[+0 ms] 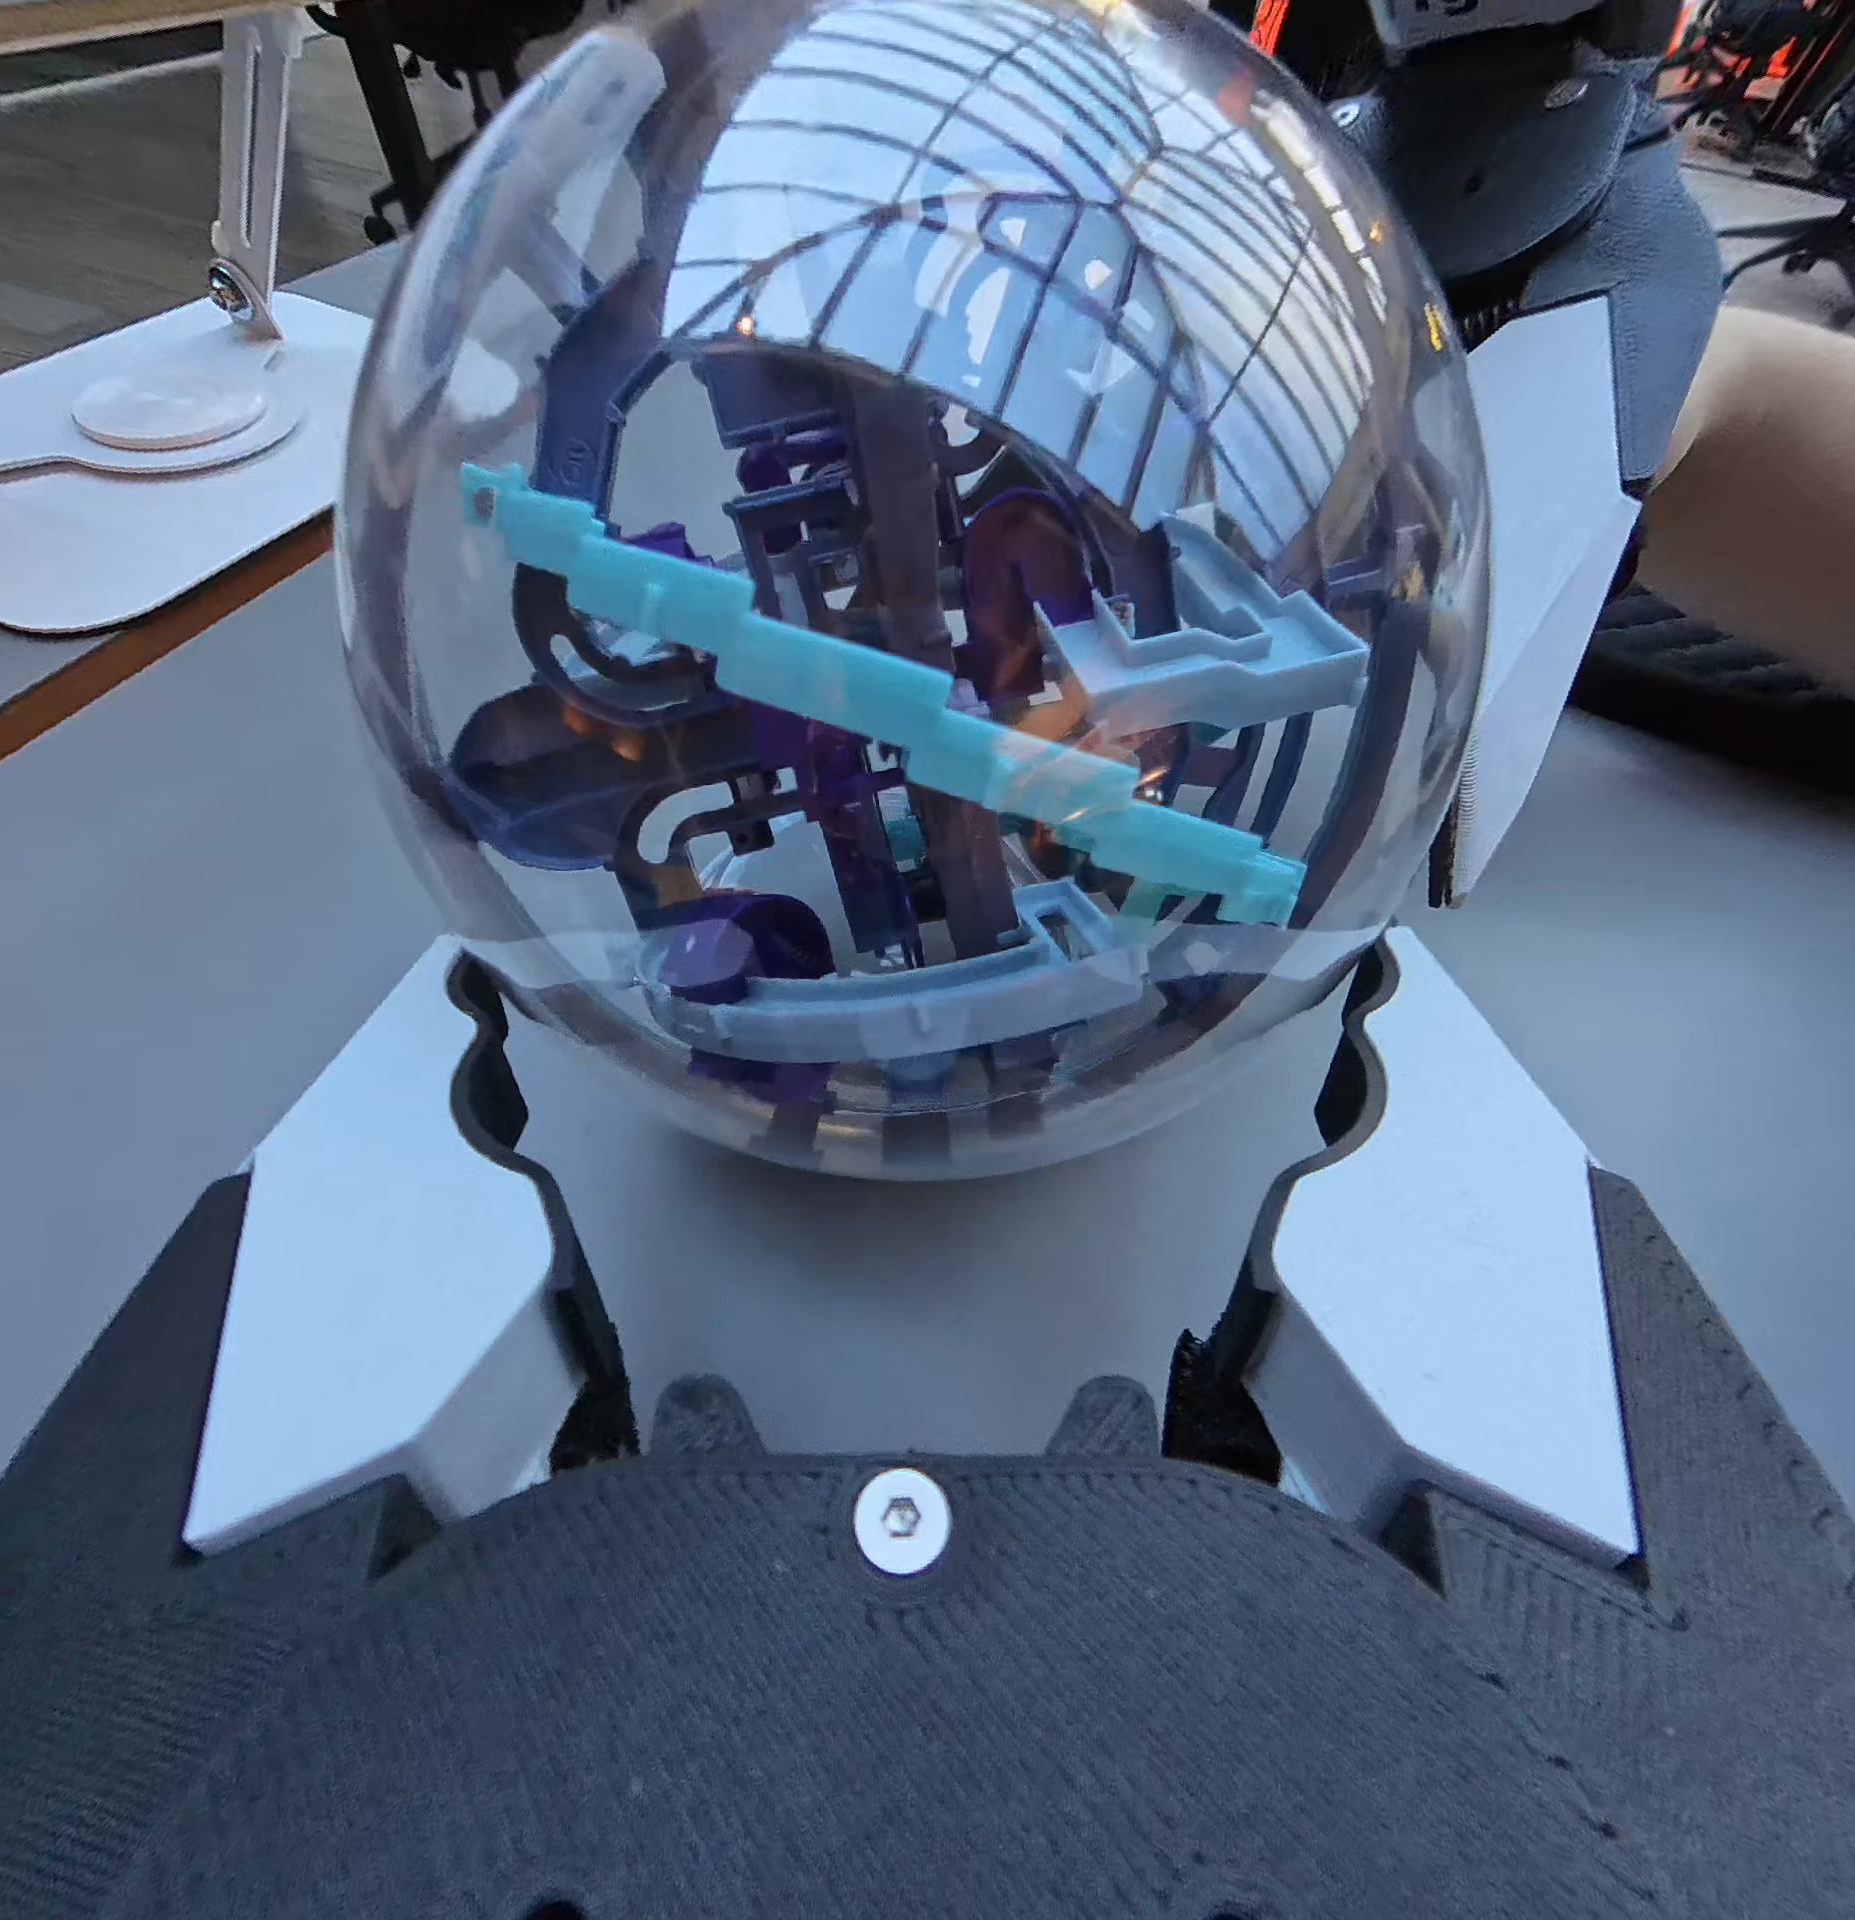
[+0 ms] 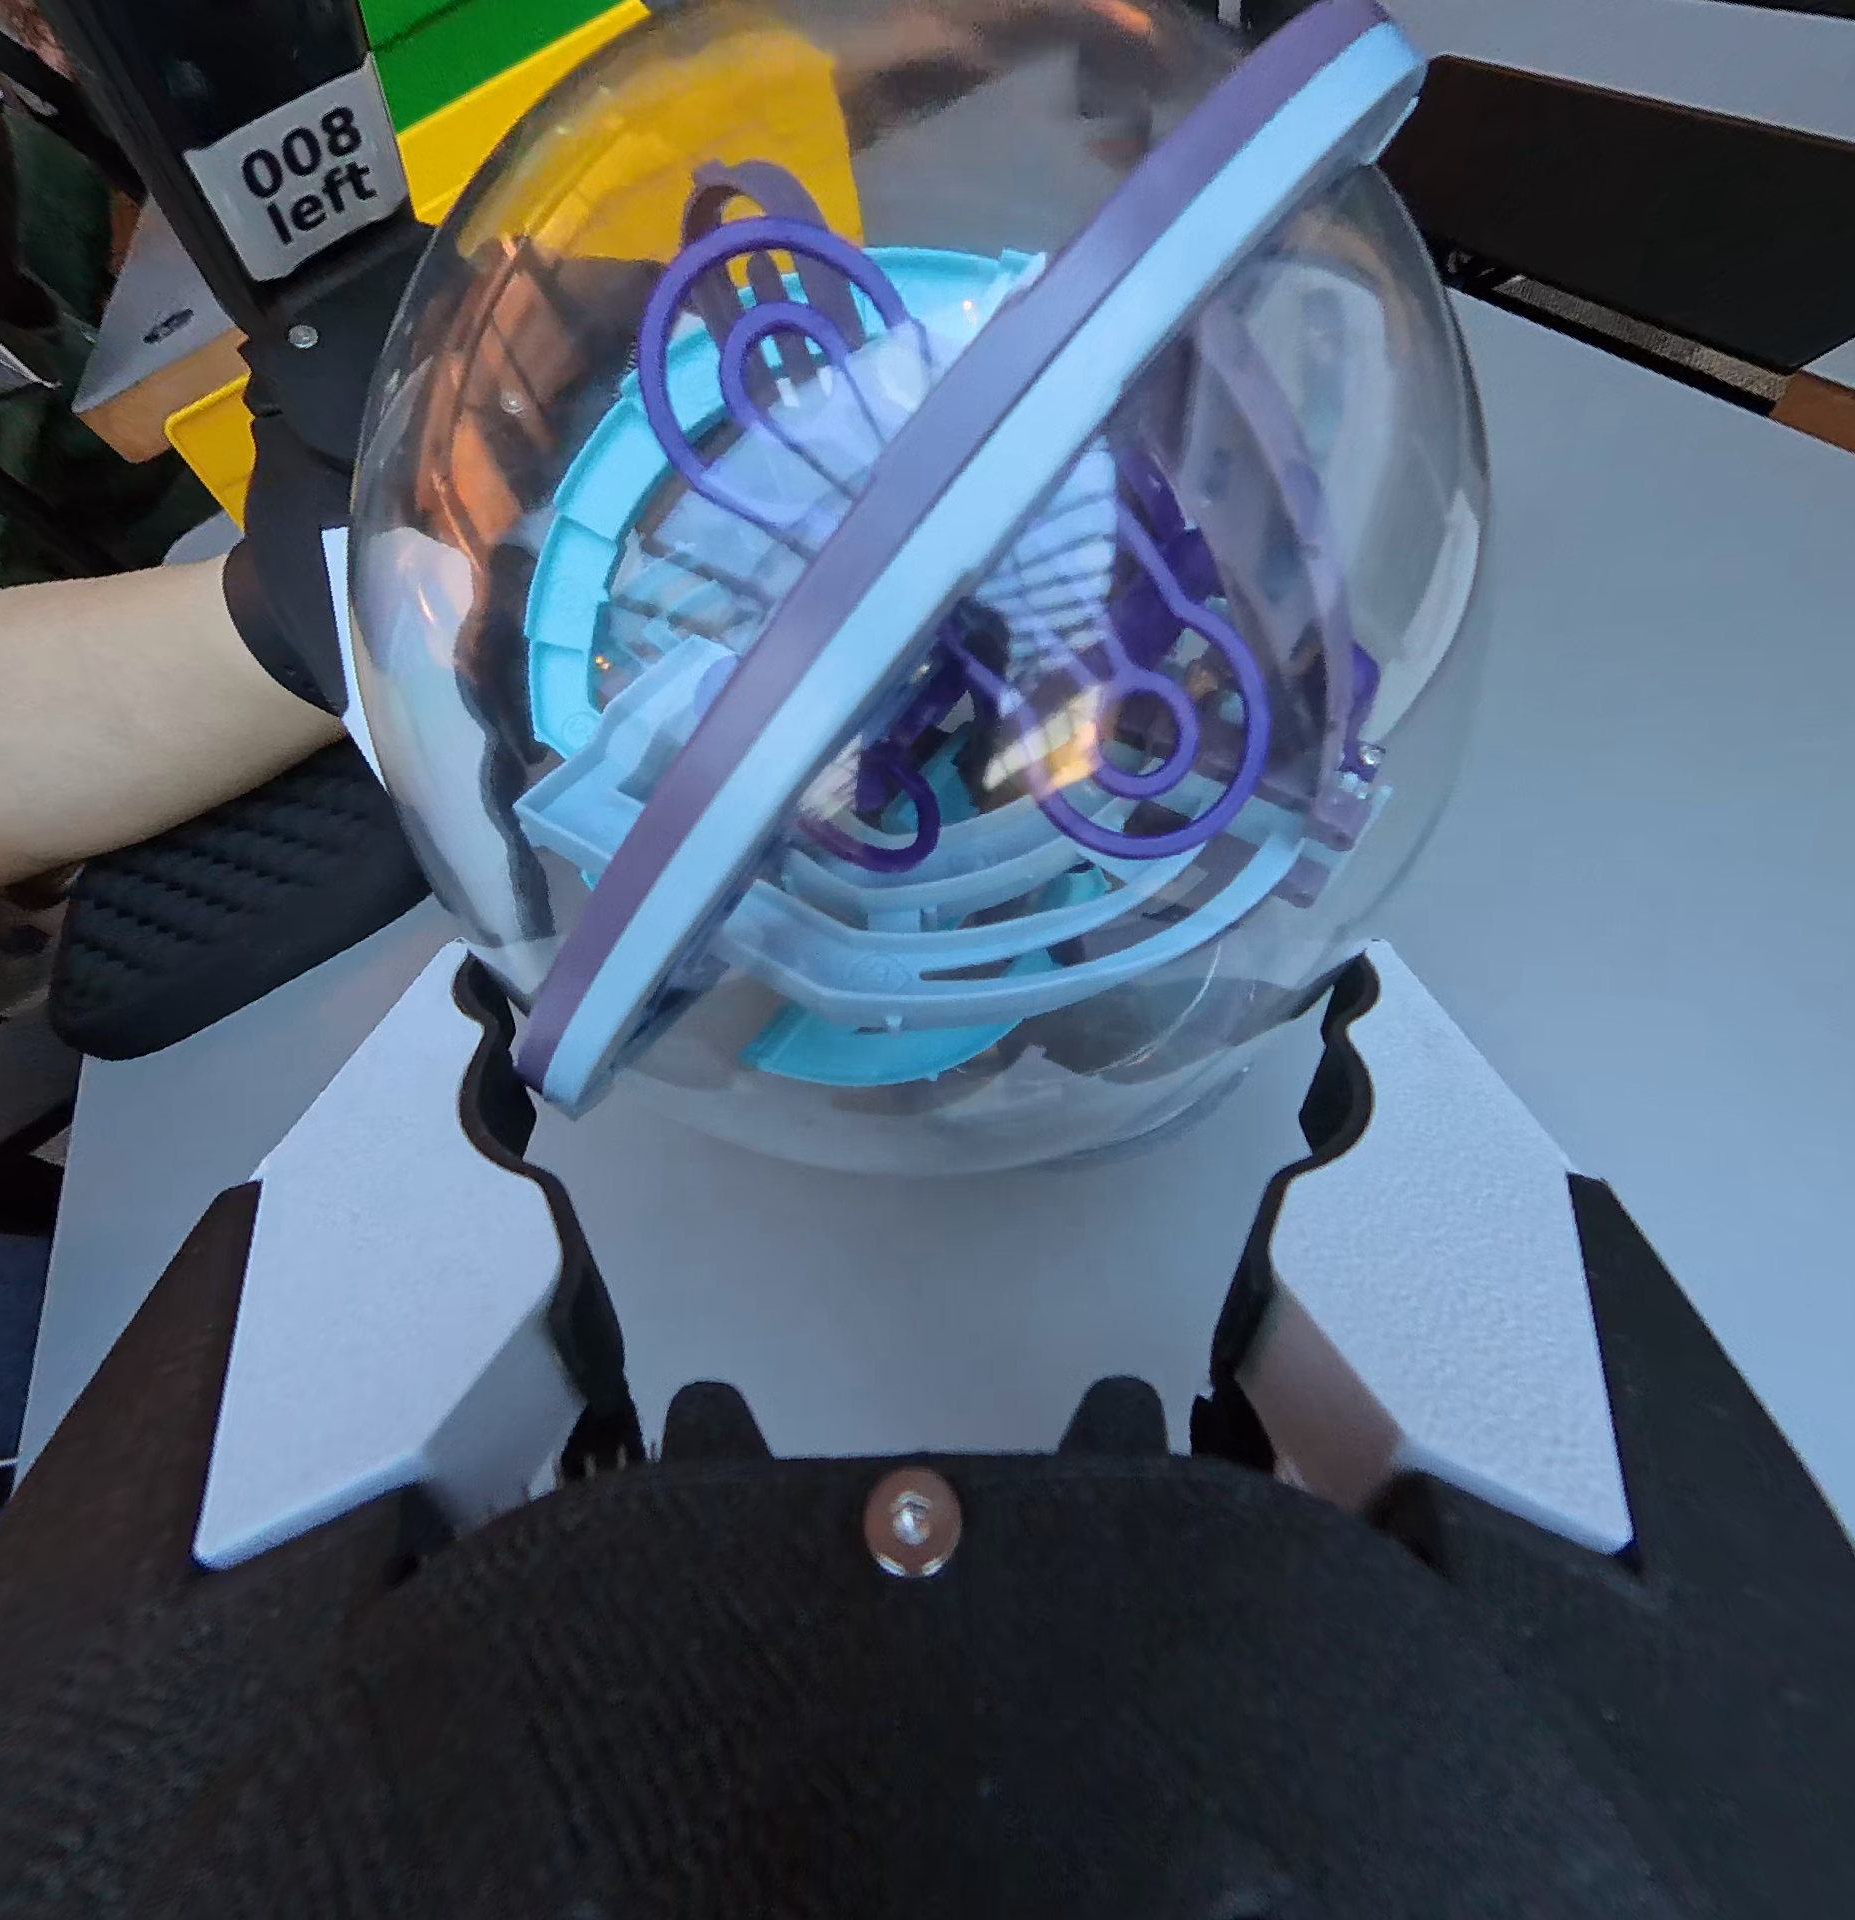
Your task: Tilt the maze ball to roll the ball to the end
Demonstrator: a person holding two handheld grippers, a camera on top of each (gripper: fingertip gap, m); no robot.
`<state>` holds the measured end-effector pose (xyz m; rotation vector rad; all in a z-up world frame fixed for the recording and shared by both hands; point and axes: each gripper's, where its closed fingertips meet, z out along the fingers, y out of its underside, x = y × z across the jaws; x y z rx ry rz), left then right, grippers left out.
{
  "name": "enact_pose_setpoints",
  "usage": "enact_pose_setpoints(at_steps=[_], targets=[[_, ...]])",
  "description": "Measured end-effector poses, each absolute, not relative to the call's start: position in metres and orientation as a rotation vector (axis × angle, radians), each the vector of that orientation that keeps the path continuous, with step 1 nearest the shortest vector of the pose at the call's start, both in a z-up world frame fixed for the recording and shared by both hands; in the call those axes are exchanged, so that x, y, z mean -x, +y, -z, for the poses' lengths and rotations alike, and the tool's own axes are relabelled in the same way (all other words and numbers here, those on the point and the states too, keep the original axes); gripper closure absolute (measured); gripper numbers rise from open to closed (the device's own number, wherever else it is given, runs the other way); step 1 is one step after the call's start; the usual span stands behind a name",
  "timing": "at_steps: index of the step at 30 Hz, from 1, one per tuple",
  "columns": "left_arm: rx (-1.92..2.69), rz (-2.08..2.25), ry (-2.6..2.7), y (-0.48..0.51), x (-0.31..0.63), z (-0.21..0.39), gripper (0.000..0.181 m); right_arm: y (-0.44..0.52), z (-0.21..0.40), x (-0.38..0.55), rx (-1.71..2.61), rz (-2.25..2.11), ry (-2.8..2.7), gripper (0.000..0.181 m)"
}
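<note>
Two sets of tongs, the left tongs [image 1: 918,997] and right tongs [image 2: 907,1023], clamp the clear maze ball [image 1: 907,582] from opposite sides above the grey tabletop [image 1: 175,883], its seam ring [image 2: 964,540] tilted diagonally, its small inner ball unseen.

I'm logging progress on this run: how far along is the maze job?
Done: the maze ball is off the table, cradled between the left gripper and right gripper, one on each opposite side. In hand: it is tilted, its seam ring running diagonally. Left: getting the small ball to the end; I cannot find that ball among the tracks, so its progress is unclear.
</note>
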<state>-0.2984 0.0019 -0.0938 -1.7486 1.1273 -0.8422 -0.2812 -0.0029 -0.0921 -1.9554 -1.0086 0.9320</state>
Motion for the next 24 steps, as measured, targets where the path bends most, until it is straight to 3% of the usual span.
enact_pose_setpoints(at_steps=[24], targets=[[1.683, 0.902, 1.064, 0.003, 0.294, 0.086, 0.036, 0.006, 0.080, 0.270, 1.801, -0.812, -1.000, 0.029]])
